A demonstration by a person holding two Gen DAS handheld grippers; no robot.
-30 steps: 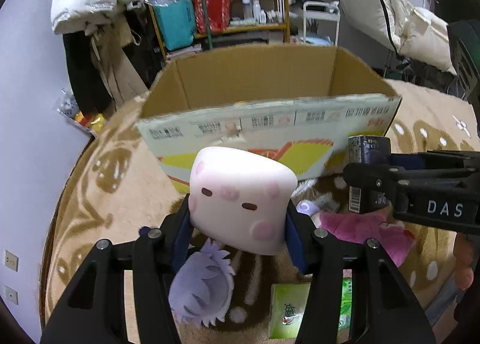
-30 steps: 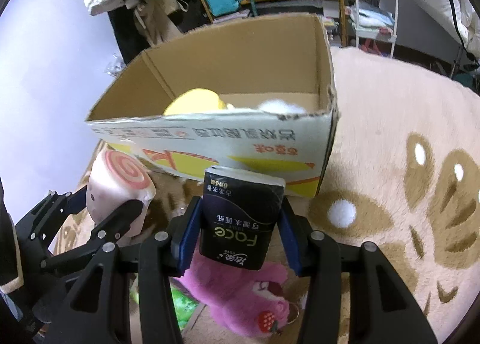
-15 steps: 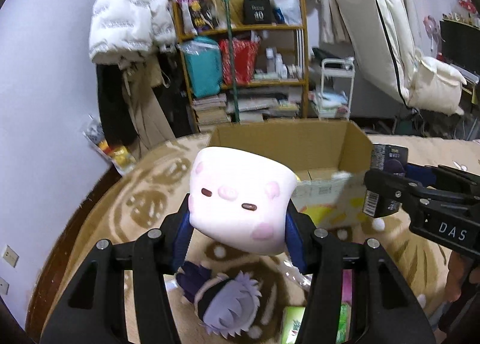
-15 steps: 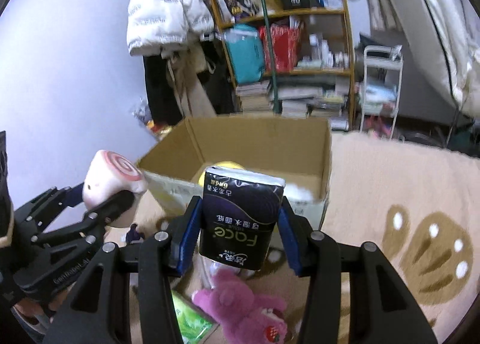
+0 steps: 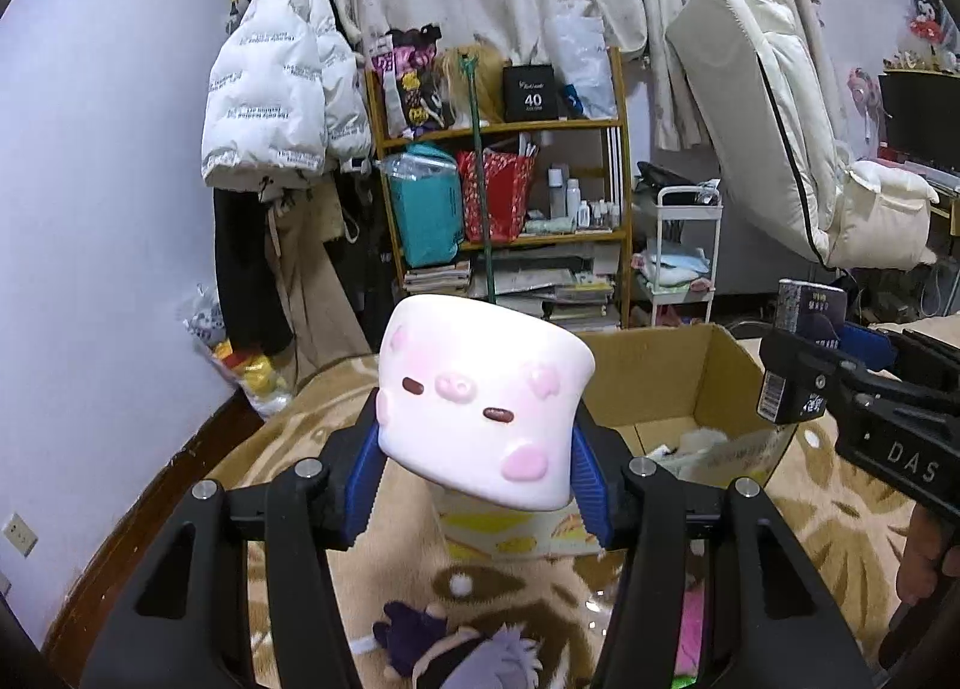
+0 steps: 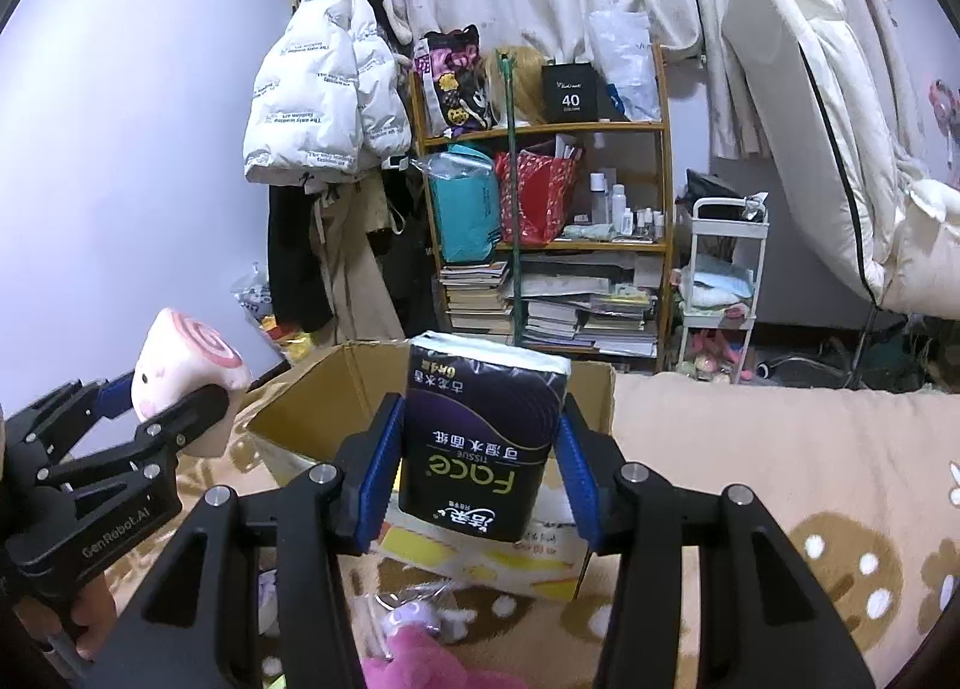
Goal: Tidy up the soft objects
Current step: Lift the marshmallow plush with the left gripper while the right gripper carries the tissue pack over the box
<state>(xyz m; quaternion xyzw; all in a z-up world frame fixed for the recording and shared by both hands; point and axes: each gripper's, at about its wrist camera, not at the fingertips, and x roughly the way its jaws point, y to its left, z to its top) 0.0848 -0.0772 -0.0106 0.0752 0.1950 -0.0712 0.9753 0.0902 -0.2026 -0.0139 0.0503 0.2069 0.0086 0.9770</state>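
Note:
My left gripper is shut on a white and pink marshmallow plush with a small face, held high above the rug. My right gripper is shut on a black tissue pack, also held high. Both hang before the open cardboard box, which also shows in the right wrist view; soft white things lie inside it. The plush shows at the left of the right wrist view. The tissue pack shows at the right of the left wrist view.
A purple-haired doll and a pink plush lie on the beige patterned rug in front of the box. Behind stand a cluttered shelf, a white cart, hanging coats and a leaning mattress.
Both grippers have risen and tilted up with their loads; the box has dropped lower in both views and the shelf and curtains have come into view.

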